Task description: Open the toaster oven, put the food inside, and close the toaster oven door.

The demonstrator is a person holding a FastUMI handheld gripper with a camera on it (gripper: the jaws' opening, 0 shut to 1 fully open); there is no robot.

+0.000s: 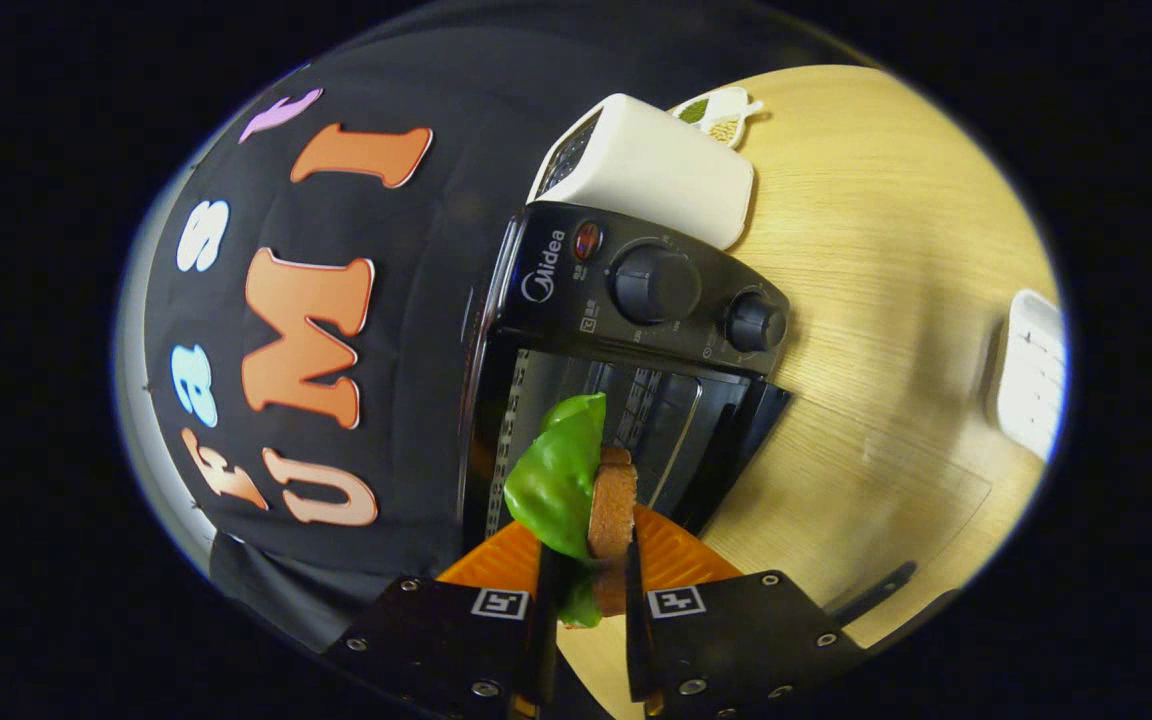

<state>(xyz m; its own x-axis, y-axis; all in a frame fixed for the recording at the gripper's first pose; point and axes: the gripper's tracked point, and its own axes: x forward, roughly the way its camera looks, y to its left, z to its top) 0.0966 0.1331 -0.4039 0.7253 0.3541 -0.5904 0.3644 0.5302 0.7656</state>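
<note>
Both jaws pinch the food (pixel 576 490) — gripper (pixel 586 590) nearly closed.

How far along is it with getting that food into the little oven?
About halfway. Done: the oven door already hangs open, showing the rack inside. In hand: the gripper is shut on the food, a green leaf with a brown slice, held just ahead of the opening. Left: set the food on the rack, let go, back out, and close the door.
</note>
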